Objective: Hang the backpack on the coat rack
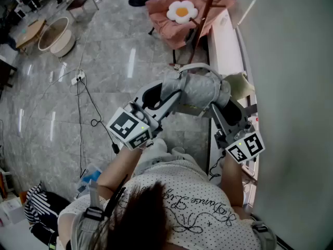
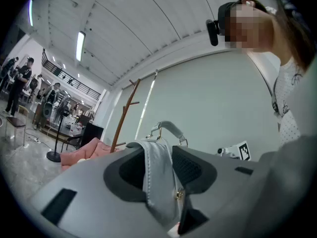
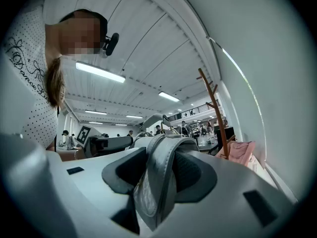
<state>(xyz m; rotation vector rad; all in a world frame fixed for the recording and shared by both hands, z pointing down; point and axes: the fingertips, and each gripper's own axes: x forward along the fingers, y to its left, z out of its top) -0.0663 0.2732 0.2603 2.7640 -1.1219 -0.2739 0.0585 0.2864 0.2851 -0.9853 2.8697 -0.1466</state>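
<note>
In the head view only the top of the backpack point(image 1: 200, 89) shows. Its lower body is hidden behind the left gripper point(image 1: 158, 95) and the right gripper point(image 1: 226, 108), whose jaw tips are lost in its folds. Just beyond the backpack, the coat rack point(image 1: 206, 9) is cut off by the top edge, and its lower end disappears behind the pink chair point(image 1: 161, 25). In both gripper views each gripper's own body covers everything of the backpack below the clamped strap point(image 2: 157, 175) (only strap and top handle point(image 2: 171, 129) show). The people point(image 2: 20, 78) far behind the backpack are too small to make out. A striped bundle point(image 1: 36, 202), well apart from the backpack, is half hidden by the person's shoulder.
</note>
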